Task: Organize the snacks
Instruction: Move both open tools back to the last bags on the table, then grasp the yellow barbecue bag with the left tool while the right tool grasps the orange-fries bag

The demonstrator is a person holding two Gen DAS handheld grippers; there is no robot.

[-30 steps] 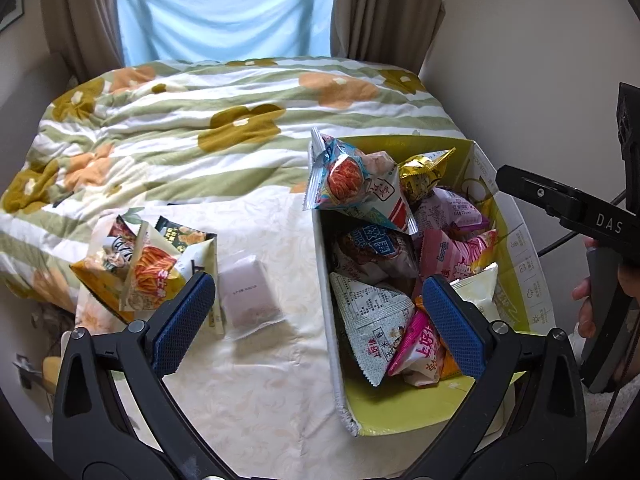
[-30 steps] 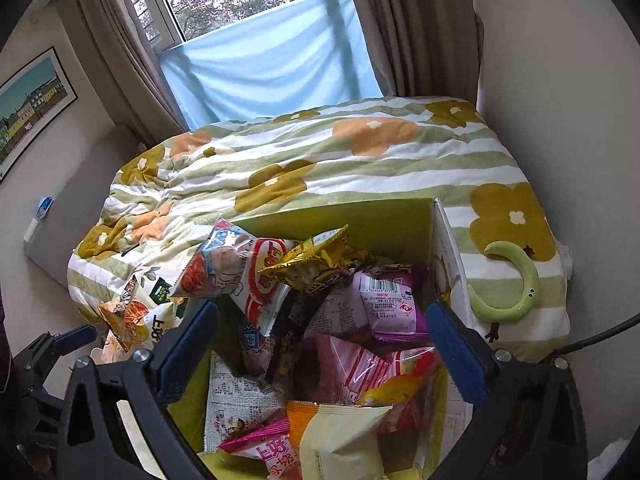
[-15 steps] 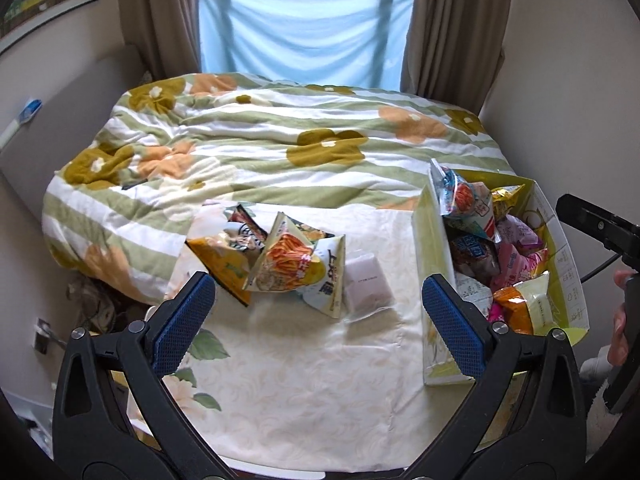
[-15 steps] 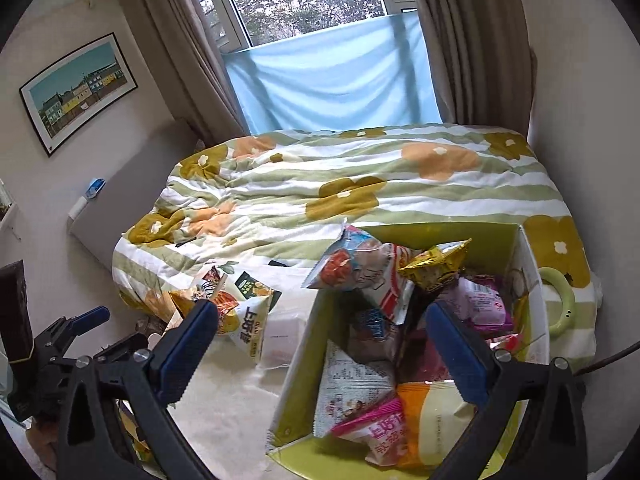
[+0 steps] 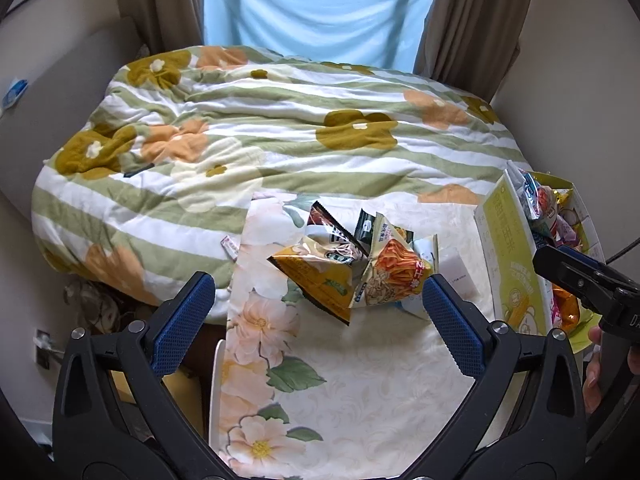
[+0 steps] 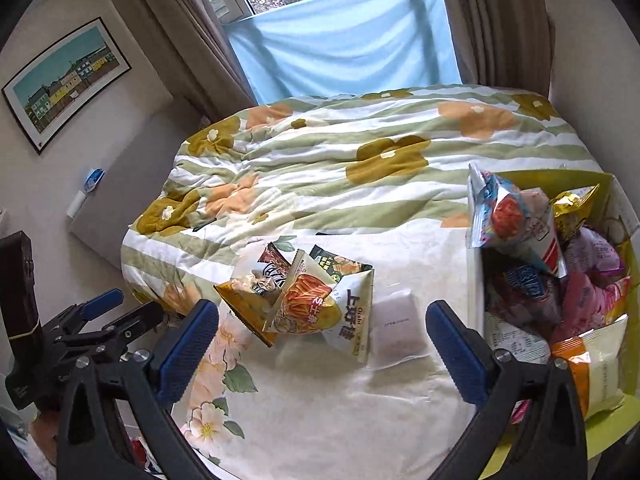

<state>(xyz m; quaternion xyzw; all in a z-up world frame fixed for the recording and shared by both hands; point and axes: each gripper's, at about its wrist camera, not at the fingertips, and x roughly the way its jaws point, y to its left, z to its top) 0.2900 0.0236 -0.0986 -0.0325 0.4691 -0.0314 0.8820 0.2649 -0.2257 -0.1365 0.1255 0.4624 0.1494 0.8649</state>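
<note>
A pile of snack bags lies on the cream floral cloth, and shows in the right wrist view too. A pale pink packet lies just right of the pile. A yellow-green box full of snack bags stands at the right; its wall shows in the left wrist view. My left gripper is open and empty, above the cloth in front of the pile. My right gripper is open and empty, in front of the pile and the pink packet.
A flowered green-striped duvet covers the bed behind the cloth. The window with a blue cover and curtains is at the back. A framed picture hangs on the left wall. The cloth's left edge drops off toward the floor.
Both grippers have pulled back and swung left, away from the box. The snack pile on the cloth now sits in the middle of both views. Both stay open and empty.
</note>
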